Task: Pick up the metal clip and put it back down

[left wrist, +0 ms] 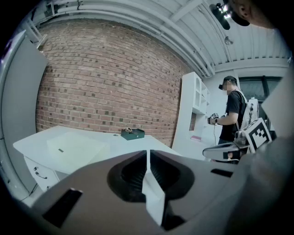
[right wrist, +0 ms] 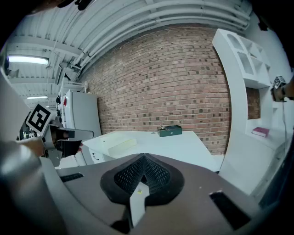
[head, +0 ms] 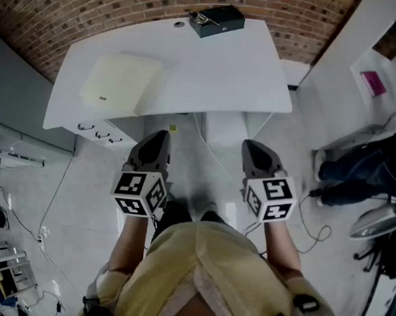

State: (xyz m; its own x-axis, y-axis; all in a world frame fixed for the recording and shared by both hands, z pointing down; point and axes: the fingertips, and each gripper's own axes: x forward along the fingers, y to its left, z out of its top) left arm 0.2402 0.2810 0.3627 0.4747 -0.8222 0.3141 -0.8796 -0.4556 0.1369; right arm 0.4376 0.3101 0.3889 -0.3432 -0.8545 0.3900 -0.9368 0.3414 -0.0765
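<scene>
Left gripper (left wrist: 148, 153) jaws shut tight, nothing btwn. White rectangular table (left wrist: 115, 139) ahead: small dark-green box (left wrist: 133, 134) w/ metal clip (left wrist: 129, 130) on top at 12 o'clock, flat cream square pad (left wrist: 73, 148) at 10. Person in black shirt (left wrist: 232, 110) at 2.

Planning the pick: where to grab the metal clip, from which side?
Grip the metal clip probably by its raised part, standing proud of the dark box; come from above, on the near side of the table. Finer shape too small to tell.
</scene>
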